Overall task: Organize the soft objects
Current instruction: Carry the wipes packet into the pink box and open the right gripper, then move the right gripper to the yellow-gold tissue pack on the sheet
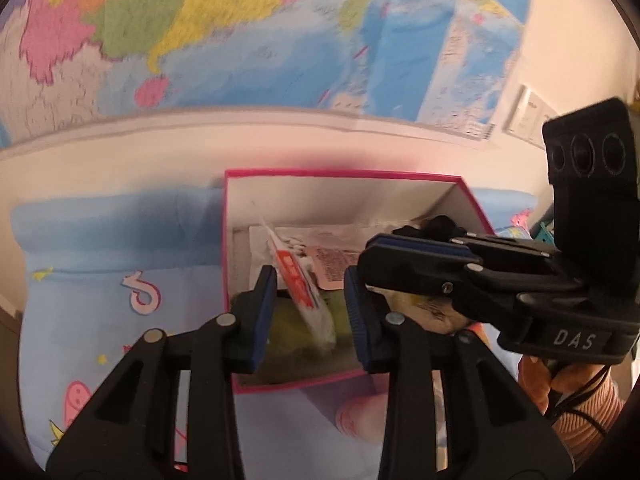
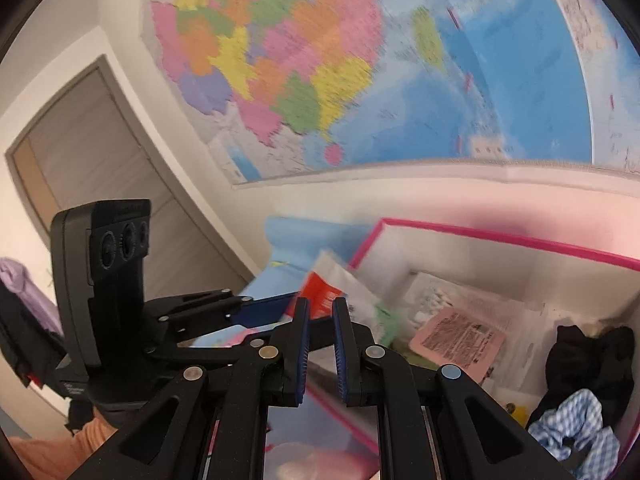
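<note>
Hovering over a pink-rimmed box [image 1: 472,196], the left tongs [image 1: 310,312] stand partly spread, with a white packet bearing a red label [image 1: 298,280] hanging between the blue pads [image 1: 264,320]; motion blur prevents me from telling whether the pads press on it. The packet sits at the centre of the left wrist view, over the box's open interior, tilted with its top toward 11 o'clock. The right tongs [image 1: 372,254] enter that view from 3 o'clock, pressed together, with nothing seen between them. In the right wrist view, the right tongs [image 2: 320,340] show a narrow slit between the pads and no object in it. The box [image 2: 500,236] lies at 3 o'clock there and holds flat sachets [image 2: 460,338], a black cloth [image 2: 592,356] and a blue checked cloth [image 2: 576,420] toward 4 o'clock. The left tongs [image 2: 280,308] appear at 9 o'clock, with the packet [image 2: 328,292] at their tip. The box rests on a light blue cartoon-print bedcover [image 1: 100,280]. A coloured wall map [image 2: 360,80] fills the upper half of both views. A grey door [image 2: 92,160] stands at 9 o'clock in the right wrist view.
</note>
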### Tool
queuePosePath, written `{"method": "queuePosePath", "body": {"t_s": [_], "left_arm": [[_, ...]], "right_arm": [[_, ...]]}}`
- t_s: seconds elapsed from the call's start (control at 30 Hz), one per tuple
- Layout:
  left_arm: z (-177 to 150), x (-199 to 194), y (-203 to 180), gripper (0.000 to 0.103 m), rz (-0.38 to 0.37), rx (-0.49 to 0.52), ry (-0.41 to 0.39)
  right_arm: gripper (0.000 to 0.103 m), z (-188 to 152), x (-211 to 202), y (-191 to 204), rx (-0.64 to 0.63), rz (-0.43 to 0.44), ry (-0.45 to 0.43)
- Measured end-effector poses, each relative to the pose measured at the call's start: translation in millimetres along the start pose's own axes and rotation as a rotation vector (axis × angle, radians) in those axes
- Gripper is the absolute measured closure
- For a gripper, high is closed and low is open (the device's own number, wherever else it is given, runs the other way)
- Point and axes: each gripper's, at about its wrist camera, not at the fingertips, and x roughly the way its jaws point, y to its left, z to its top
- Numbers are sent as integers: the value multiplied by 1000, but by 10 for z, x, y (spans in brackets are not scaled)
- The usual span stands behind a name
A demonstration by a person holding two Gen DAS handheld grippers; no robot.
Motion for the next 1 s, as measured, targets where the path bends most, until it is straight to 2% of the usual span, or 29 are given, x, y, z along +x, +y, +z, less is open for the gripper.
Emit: {"method": "queuePosePath", "body": {"t_s": [0.17, 0.3, 0.37, 0.5, 0.57, 0.7, 0.77, 0.93, 1.0], "left_arm": [[-15, 66, 115, 67, 5, -31, 6], [-15, 78, 111, 67, 17, -20, 9], [-8, 88, 109, 70, 24, -20, 15], [49, 80, 138, 84, 5, -45, 22], [103, 79, 138, 87, -7, -60, 18], [216, 121, 91, 87, 6, -60, 9], [264, 171, 63, 87, 21, -58, 11], [401, 308, 20, 86, 55, -71, 12], [460, 357, 29, 81, 83, -79, 12]], "right_arm": [[88, -81, 121, -193, 56, -21, 57], [79, -190, 133, -171, 36, -29, 91], [77, -237, 135, -165, 32, -25, 103], [77, -294, 166, -176, 37, -22, 117], [77, -303, 188, -158, 24, -22, 127], [76, -307, 199, -135, 10, -37, 127], [71, -312, 209, -117, 1, -41, 129], [70, -311, 263, -86, -29, -81, 133], [70, -302, 292, -86, -32, -100, 133]]}}
